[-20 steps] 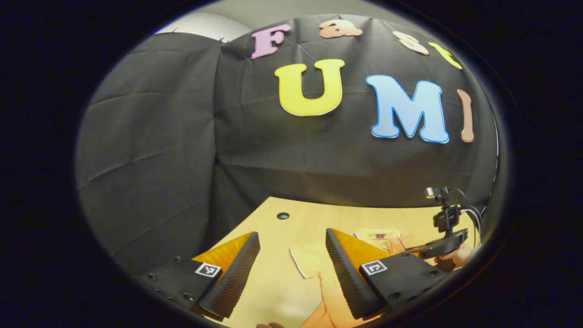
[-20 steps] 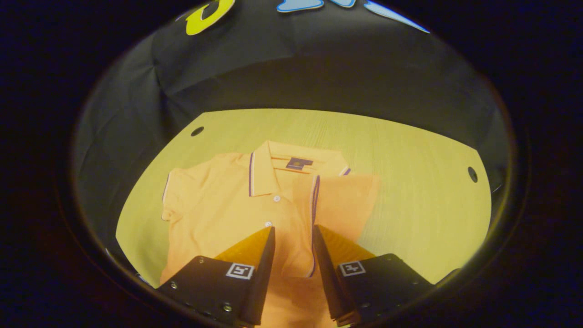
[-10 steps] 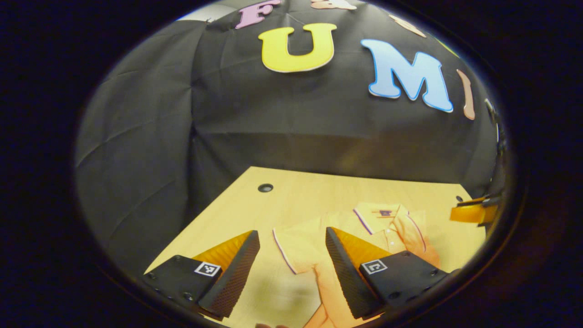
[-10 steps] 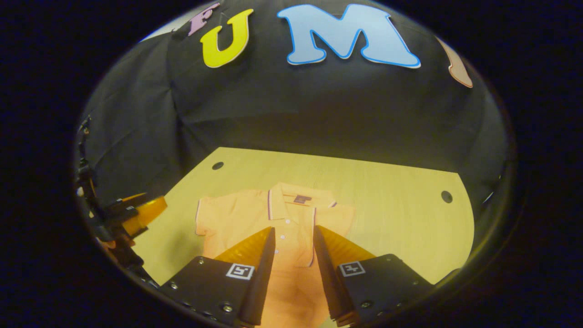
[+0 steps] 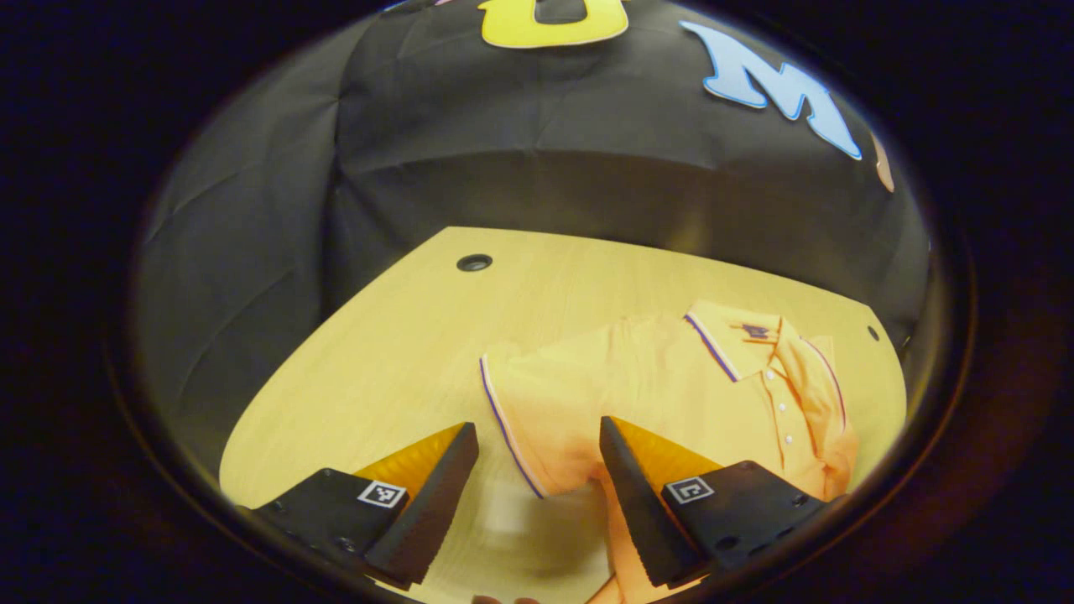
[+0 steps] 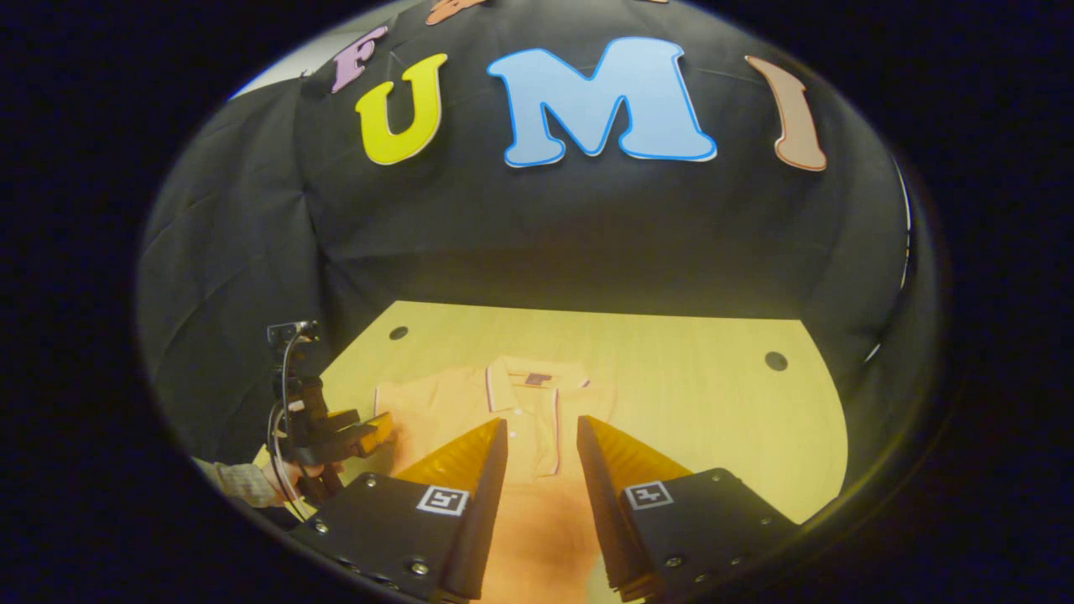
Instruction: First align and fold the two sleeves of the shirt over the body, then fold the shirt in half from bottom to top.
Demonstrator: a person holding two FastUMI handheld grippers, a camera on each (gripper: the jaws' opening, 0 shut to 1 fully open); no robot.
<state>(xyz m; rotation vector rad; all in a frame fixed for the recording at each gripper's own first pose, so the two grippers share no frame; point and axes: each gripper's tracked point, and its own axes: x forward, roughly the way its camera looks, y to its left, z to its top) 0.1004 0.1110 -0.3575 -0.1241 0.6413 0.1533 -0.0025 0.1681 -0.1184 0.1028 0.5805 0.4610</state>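
The wooden table [image 5: 403,335] is lying in front of the black cloth wall [image 5: 520,151], and it is having small round holes [image 5: 474,262] near its far corners. On the table the orange polo shirt [image 5: 663,386] is lying flat, face up. Its long axis is running from the near edge of the table to the far edge, and its collar [image 6: 524,382] is pointing away, toward the wall; the hem is coming toward the cameras. In the right gripper view the shirt [image 6: 503,419] is sitting near the middle of the table, a little to the left. The sleeve on the right side is lying folded over the body, its trimmed edge [image 6: 557,428] running along the button line. The other sleeve [image 5: 529,403] is spreading flat to the side, with a dark stripe on its cuff.

The left gripper [image 5: 537,457] is hanging above this flat sleeve with its fingers wide apart, grasping nothing. In the right gripper view the left gripper [image 6: 357,432] is showing beside the sleeve, a hand [image 6: 285,478] holding it. The right gripper [image 6: 541,453] is hanging over the lower body of the shirt, its fingers parted by a narrow gap, pinching nothing.
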